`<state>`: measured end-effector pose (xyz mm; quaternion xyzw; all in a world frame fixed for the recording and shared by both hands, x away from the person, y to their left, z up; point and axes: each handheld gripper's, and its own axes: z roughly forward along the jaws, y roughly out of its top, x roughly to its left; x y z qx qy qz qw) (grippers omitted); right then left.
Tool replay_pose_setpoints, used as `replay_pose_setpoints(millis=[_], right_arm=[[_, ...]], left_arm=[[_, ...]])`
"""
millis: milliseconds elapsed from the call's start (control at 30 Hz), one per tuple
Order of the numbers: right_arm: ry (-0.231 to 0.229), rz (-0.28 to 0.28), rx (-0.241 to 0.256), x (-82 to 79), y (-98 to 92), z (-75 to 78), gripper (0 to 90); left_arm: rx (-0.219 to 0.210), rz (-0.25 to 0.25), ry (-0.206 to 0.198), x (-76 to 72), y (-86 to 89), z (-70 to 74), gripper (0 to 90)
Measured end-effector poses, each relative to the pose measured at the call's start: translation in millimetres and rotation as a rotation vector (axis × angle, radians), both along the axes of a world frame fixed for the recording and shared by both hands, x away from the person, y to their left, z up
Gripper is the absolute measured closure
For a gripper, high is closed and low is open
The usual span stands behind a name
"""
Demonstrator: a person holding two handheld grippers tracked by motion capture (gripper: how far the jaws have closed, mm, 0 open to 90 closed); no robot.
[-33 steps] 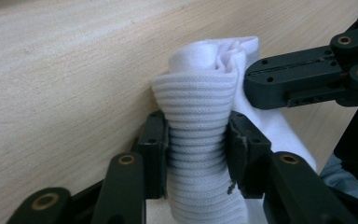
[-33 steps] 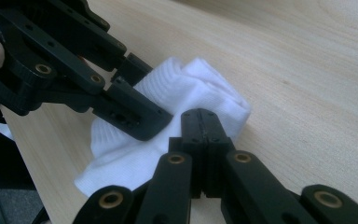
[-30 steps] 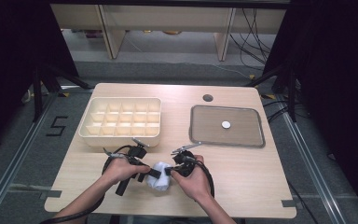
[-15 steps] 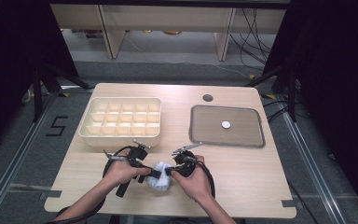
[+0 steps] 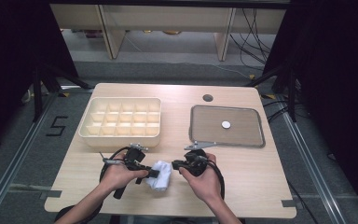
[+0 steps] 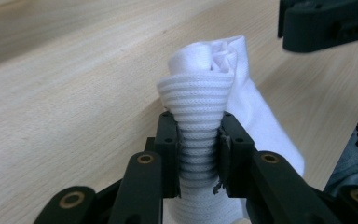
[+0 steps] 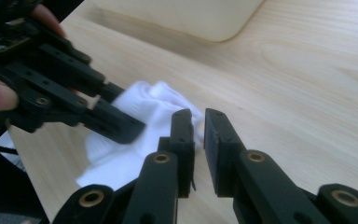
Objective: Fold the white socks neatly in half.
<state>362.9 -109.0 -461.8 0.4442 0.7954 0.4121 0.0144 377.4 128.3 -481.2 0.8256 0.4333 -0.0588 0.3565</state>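
A cream box [image 5: 121, 122] with many small compartments is seen on the bench [image 5: 242, 172], left of a grey tray [image 5: 249, 135]; a small white disc [image 5: 225, 124] lies in the middle of the tray, and a dark round hole [image 5: 208, 98] is cut into the bench just behind it.

In front of the box, near the front edge of the bench, the left gripper [image 5: 153, 172] is held in a hand [image 5: 121, 171], with its cable looped beside the wrist. A white sock [image 5: 160, 175] is pinched by this gripper: in the left gripper view the ribbed cuff of the sock [image 6: 200, 130] is squeezed between the two black jaws of the gripper [image 6: 198, 154], and the rest of the cloth is bunched above them and draped down to the bench on the far side.

The sock is placed in front of the box and slightly to its right, between the two grippers, resting on the bench.

Just right of the sock, the right gripper [image 5: 176, 164] is held in the other hand [image 5: 204, 176]. In the right gripper view its jaws [image 7: 199, 140] are seen nearly pressed together, with only a narrow gap left and nothing held in it; their tips lie at the edge of the sock [image 7: 135, 135], and whether the cloth is touched cannot be told. The left gripper [image 7: 121, 126] is seen across the sock from them.
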Motion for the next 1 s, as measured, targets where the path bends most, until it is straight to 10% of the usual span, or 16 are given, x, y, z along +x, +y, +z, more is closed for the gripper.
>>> replay_pose_setpoints(millis=[1000], right_arm=[[-0.081,-0.171,-0.026,-14.6,-80.2,-13.5,75.2]], left_arm=[[-0.024,0.116,-0.197,-8.1,44.6,32.9,72.7]])
